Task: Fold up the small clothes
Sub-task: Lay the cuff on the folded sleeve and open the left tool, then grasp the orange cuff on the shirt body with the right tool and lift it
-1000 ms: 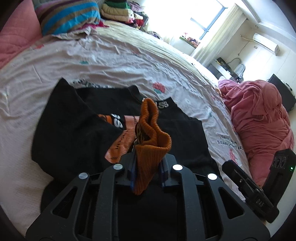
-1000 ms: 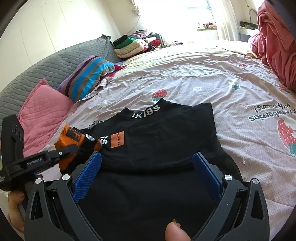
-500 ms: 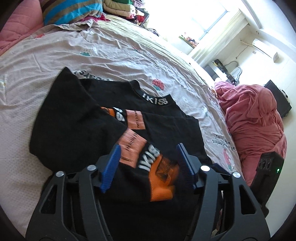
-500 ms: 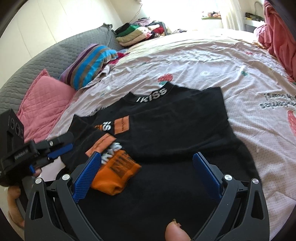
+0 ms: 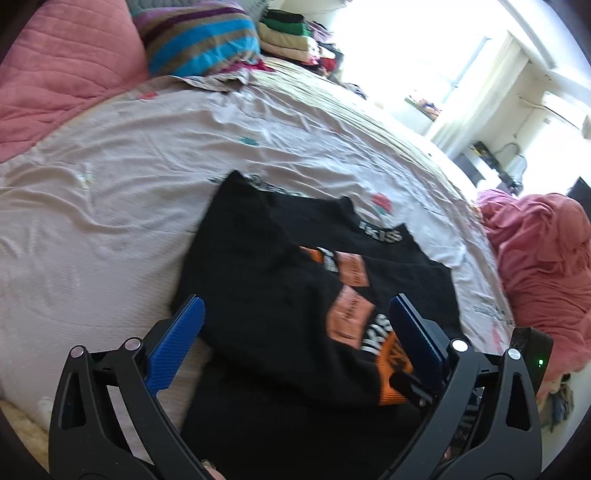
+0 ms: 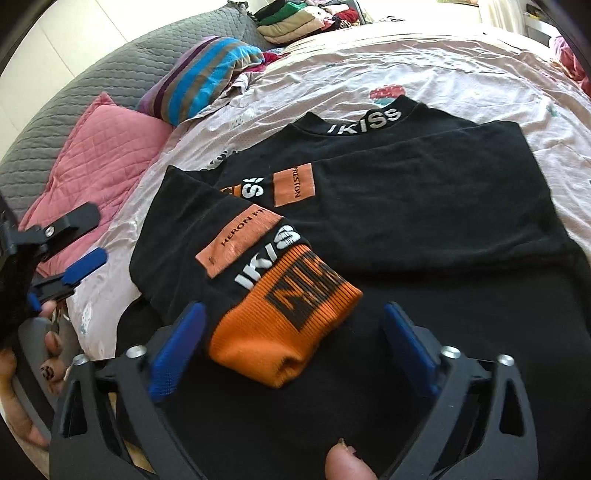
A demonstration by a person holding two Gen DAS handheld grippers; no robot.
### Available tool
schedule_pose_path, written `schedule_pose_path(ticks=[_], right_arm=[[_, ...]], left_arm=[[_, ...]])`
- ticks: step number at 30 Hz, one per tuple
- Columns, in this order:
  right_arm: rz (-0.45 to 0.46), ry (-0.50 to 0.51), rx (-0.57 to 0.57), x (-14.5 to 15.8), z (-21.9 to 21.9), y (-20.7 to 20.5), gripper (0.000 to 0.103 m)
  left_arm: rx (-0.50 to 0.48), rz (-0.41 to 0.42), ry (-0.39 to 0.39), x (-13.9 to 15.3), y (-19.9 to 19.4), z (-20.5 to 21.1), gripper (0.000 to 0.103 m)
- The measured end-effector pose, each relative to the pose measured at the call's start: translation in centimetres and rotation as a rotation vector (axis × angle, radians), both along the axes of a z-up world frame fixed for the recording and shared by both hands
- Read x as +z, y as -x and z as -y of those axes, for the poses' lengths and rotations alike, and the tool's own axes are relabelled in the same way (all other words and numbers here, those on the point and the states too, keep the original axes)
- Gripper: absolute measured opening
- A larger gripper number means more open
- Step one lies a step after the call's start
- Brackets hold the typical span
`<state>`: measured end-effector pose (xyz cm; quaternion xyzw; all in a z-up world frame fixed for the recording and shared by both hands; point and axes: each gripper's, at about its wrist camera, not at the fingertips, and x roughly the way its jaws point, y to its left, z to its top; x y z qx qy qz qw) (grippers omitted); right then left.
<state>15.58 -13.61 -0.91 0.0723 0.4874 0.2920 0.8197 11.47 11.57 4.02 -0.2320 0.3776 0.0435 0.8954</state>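
The black shirt [image 6: 424, 206] lay flat on the bed [image 6: 461, 66], its long axis running from the collar, which pointed toward the far side of the bed and read "IKISS", back to the hem at the near edge under the grippers. Its one visible sleeve [image 6: 236, 243] was folded inward across the body, slanting from the shoulder toward the near edge. The sleeve's orange cuff [image 6: 284, 325] rested on the shirt's lower front.

The left gripper [image 5: 295, 328] was wide open and held nothing; its fingers spanned the shirt's near left part without gripping it. The right gripper [image 6: 291, 332] was also spread wide and empty, its blue pads either side of the cuff. Whether they touched the cloth could not be told.

The bed carried a pale printed sheet [image 5: 147, 155], wrinkled to the left of the shirt. A pink pillow [image 6: 99, 155] and a striped pillow [image 6: 203, 77] sat against the grey headboard [image 6: 92, 74], with a stack of folded clothes [image 6: 295, 18] beyond them at the far corner. A heaped pink blanket [image 5: 539, 266] lay off the right edge, under a bright window [image 5: 436, 48].

Bare sheet lay open to the left of the shirt and beyond its collar; on the right the shirt ran near the bed's edge.
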Motion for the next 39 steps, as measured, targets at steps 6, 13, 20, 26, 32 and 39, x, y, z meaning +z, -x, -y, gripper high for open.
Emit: schedule_pose_path(ticks=[6,13,20,26,32,39], right_arm=[[0.02,0.007,0.033,0.0,-1.4,-0.8,0.017],[0.217,0.004,0.14,5.3,-2.6,-0.3,0.013],[0.506,0.086,0.186,12.3,-2.8,-0.8,0.012],[0.558,0.187,0.099,12.0,-0.6,-3.0,0.012],[0.506,0.219,0.002,9.8,3.1,-3.9,0.012],[0.451,0.238,-0.048,7.1,5.5,-4.3,0.012]], left_arm=[[0.045,0.002,0.018,0.0,0.9,-2.1,0.093],[0.065,0.012,-0.008,0.5,1.7,-3.0,0.093],[0.062,0.011,0.002,0.5,2.0,-3.4,0.093],[0.054,0.011,-0.019,0.7,2.0,-3.2,0.093],[0.044,0.0,-0.035,0.4,1.8,-2.8,0.093],[0.034,-0.006,-0.049,0.2,1.3,-2.2,0.093]])
